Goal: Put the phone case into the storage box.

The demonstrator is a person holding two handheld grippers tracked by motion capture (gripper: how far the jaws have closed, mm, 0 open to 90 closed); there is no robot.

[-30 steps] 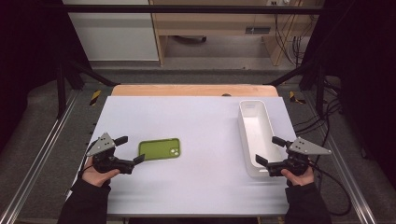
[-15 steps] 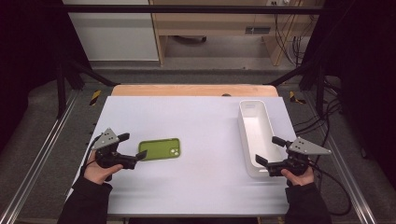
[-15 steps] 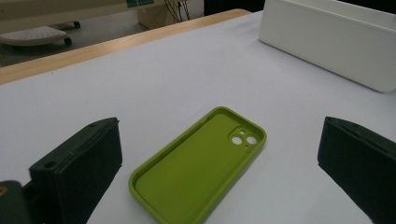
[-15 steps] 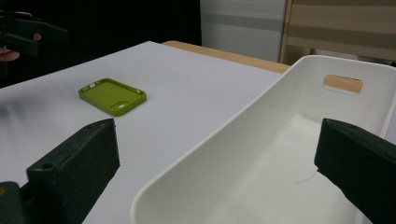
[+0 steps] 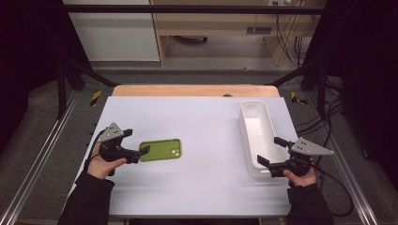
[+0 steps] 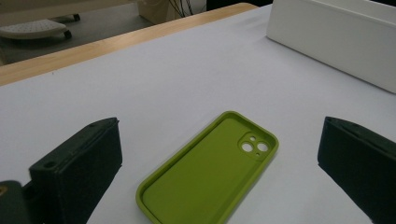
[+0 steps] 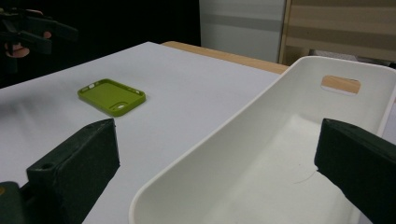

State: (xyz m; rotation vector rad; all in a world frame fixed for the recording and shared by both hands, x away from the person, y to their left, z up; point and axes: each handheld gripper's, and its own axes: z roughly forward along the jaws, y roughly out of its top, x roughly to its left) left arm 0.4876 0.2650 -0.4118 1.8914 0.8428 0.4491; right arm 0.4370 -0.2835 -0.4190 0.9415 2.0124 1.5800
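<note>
Left claw (image 5: 144, 151) shifted up-table, jaws wide either side of green phone case (image 5: 160, 150); right claw (image 5: 271, 156) wide at white bin (image 5: 253, 123); no writing legible

Phone case (image 5: 161, 150) flat on the table (image 5: 197, 117), left of centre; tray (image 5: 257, 136) lengthwise along the right edge, at 3 o'clock from the case, well apart; left gripper (image 5: 143, 150) at the case's 9 o'clock end; right gripper (image 5: 270, 152) at the tray's 6 o'clock end.
</note>
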